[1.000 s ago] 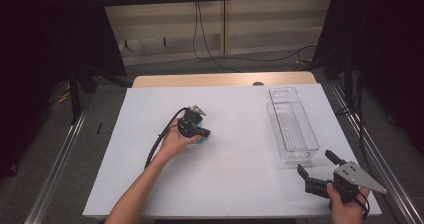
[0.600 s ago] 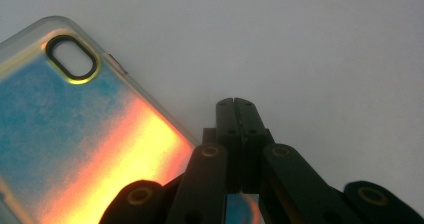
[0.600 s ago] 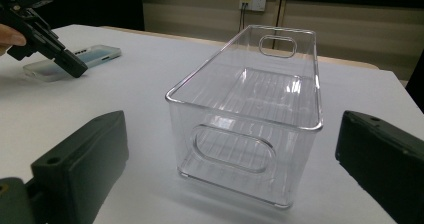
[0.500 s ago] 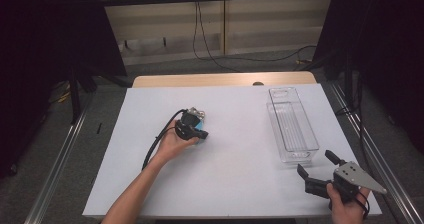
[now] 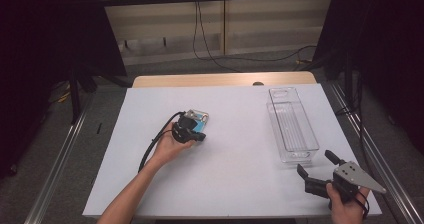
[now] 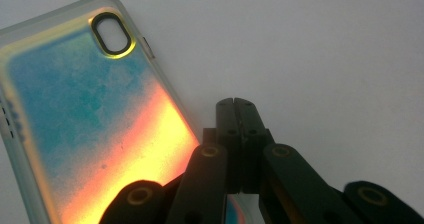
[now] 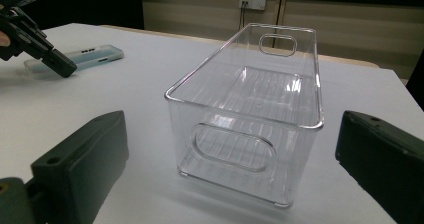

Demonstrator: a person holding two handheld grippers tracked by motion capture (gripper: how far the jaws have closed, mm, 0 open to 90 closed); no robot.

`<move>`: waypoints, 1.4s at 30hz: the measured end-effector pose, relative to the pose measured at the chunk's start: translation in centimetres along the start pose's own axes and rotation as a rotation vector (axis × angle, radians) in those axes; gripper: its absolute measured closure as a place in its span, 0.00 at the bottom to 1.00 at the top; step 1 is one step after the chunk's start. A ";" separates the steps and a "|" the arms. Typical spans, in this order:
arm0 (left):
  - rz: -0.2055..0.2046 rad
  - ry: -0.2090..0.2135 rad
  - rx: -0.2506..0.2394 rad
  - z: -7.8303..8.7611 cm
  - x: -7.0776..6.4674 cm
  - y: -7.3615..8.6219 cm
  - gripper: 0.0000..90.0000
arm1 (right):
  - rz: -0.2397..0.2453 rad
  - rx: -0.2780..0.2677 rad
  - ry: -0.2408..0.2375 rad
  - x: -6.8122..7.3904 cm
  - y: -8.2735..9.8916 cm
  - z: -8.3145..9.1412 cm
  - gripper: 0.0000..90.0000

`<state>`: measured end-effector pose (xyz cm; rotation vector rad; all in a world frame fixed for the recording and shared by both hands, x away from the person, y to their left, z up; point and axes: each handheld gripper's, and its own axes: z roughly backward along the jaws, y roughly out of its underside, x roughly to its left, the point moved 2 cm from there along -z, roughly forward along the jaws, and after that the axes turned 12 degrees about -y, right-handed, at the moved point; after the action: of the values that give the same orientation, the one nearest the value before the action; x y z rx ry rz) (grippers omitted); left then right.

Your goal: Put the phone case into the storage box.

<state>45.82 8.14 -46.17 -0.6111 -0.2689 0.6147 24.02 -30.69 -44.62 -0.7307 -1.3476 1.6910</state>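
A translucent phone case (image 6: 75, 114), blue fading to orange with a camera cut-out, lies flat on the white table (image 5: 235, 174). My left gripper (image 6: 237, 104) is shut with nothing between its fingers, its tips just off the case's right edge. In the high view the left gripper (image 5: 199, 137) sits at the near side of the phone case (image 5: 199, 117). My right gripper (image 5: 317, 169) rests open at the table's front right corner. In the right gripper view the right gripper (image 7: 230, 134) faces the short end of a clear plastic bin (image 7: 250, 109).
The clear bin (image 5: 292, 126) stands lengthwise on the right side of the table and holds nothing. A black cable (image 5: 155, 144) trails from the left gripper toward the person. The wooden table edge (image 5: 220, 79) lies beyond the white sheet.
The left gripper has shifted slightly at the phone case, leaving a bit more of the case showing. The right gripper has kept still.
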 end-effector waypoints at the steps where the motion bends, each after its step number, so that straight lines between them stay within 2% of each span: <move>1: 0.001 -0.004 -0.001 0.1 0.0 0.1 1.00 | -0.001 -0.001 0.000 0.0 0.0 0.0 0.00; 5: 0.010 0.004 -0.009 0.3 0.1 0.5 1.00 | 0.000 -0.001 -0.001 0.0 0.0 0.0 0.00; 8: 0.039 0.030 -0.012 0.3 0.5 0.8 1.00 | 0.001 -0.001 -0.004 0.1 0.0 0.0 0.00; 11: 0.029 0.020 -0.009 0.4 0.4 0.8 1.00 | 0.000 -0.001 -0.007 0.1 0.0 0.0 0.00; 15: 0.020 0.028 -0.005 0.4 0.5 0.8 1.00 | -0.001 -0.001 -0.006 0.1 0.0 -0.1 0.00; 20: 0.026 0.023 -0.010 0.4 0.4 0.8 1.00 | 0.003 0.001 -0.006 0.1 0.0 -0.1 0.00; 24: 0.003 0.002 -0.017 0.5 0.2 0.8 1.00 | 0.004 0.001 -0.006 0.1 0.0 -0.1 0.00; 27: 0.003 0.000 -0.041 0.6 0.1 0.9 1.00 | 0.002 0.002 -0.006 0.1 0.0 -0.1 0.00; 29: 0.010 0.019 -0.066 1.0 0.1 0.8 1.00 | 0.004 0.000 -0.007 0.1 0.0 -0.1 0.00; 33: 0.033 0.011 -0.131 1.9 0.1 0.4 1.00 | 0.001 -0.002 -0.005 0.0 0.0 -0.1 0.00; 36: 0.039 -0.012 -0.160 2.6 0.2 0.4 1.00 | 0.003 -0.002 -0.007 0.1 0.0 -0.1 0.00; 42: 0.026 -0.024 -0.209 3.6 -0.1 0.4 0.94 | 0.001 -0.003 -0.005 0.0 0.0 0.0 0.00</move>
<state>44.11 9.95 -43.59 -0.8100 -0.3512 0.6236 24.04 -30.63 -44.60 -0.7295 -1.3531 1.6931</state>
